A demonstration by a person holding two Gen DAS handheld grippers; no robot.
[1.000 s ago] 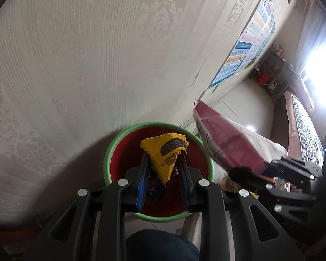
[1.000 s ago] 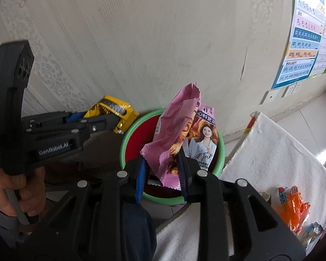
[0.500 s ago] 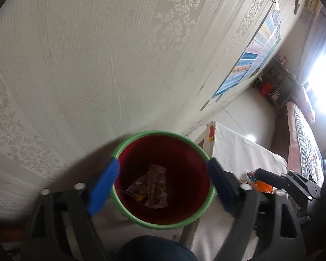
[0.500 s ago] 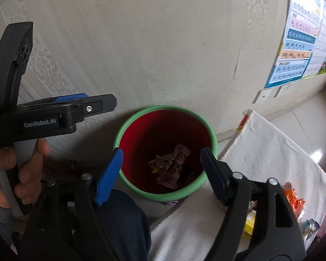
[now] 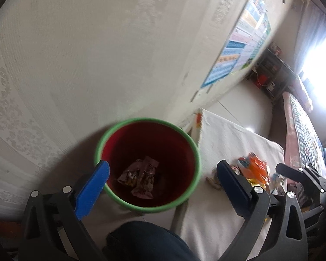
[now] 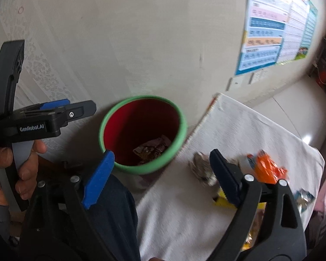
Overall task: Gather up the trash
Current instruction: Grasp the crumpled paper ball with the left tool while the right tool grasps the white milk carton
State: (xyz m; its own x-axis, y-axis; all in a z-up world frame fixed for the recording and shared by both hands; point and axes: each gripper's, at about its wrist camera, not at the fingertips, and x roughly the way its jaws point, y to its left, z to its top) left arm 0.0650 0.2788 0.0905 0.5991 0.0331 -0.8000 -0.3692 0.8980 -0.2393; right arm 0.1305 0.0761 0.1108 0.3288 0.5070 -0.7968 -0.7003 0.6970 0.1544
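Note:
A red bin with a green rim (image 5: 147,120) (image 6: 141,97) stands against the wall, with pink and yellow wrappers (image 5: 141,176) (image 6: 152,148) lying at its bottom. My left gripper (image 5: 163,167) hangs over the bin, its jaws opening wide with nothing between them. My right gripper (image 6: 162,154) sits over the bin's right edge and the cloth; its jaws are opening and hold nothing. More trash lies on the white cloth: an orange wrapper (image 5: 254,167) (image 6: 267,167), a crumpled silver wrapper (image 6: 202,167), a yellow wrapper (image 6: 221,200) and a bluish one (image 6: 304,198).
The white cloth (image 6: 250,130) covers a low surface right of the bin. A papered wall with a poster (image 6: 269,41) rises behind. A person's dark-trousered knee (image 5: 145,239) is in front, below the bin. A hand (image 6: 2,165) holds the left gripper. A shelf (image 5: 269,74) and bed (image 5: 302,126) lie far right.
Both grippers opened. The yellow wrapper and the pink packet dropped out of them into the bin. Both views have since shifted right, towards the cloth.

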